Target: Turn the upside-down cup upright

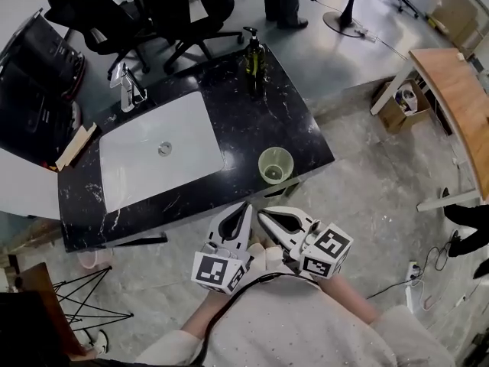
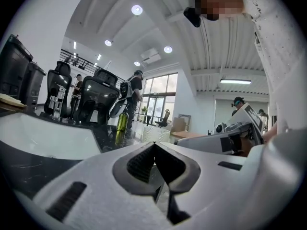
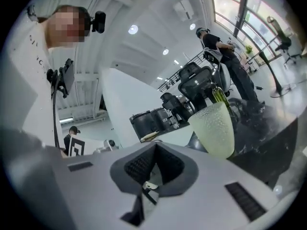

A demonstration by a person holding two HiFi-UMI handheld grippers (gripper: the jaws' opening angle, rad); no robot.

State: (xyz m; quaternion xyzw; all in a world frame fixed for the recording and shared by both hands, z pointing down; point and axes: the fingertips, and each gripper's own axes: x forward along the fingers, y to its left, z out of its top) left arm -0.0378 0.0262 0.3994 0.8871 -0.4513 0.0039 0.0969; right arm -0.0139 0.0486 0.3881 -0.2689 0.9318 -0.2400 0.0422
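Note:
The pale green, dimpled cup point(image 1: 275, 165) stands upright, mouth up, on the black marble counter point(image 1: 298, 128) near its front right corner. Both grippers are held close to the person's body, in front of the counter's edge and apart from the cup. The left gripper point(image 1: 246, 207) is shut with nothing in it, its tips meeting. The right gripper point(image 1: 262, 215) beside it is also shut and empty. In the left gripper view the cup point(image 2: 154, 133) shows just beyond the closed left gripper point(image 2: 154, 144). In the right gripper view the cup point(image 3: 213, 128) appears tilted, to the right of the closed right gripper point(image 3: 154, 145).
A white sink point(image 1: 191, 125) with a faucet point(image 1: 128, 89) fills the counter's left half. A dark green bottle point(image 1: 254, 56) stands at the counter's far edge. Office chairs point(image 1: 183, 6) are behind it, and a wooden table point(image 1: 458, 98) is at the right.

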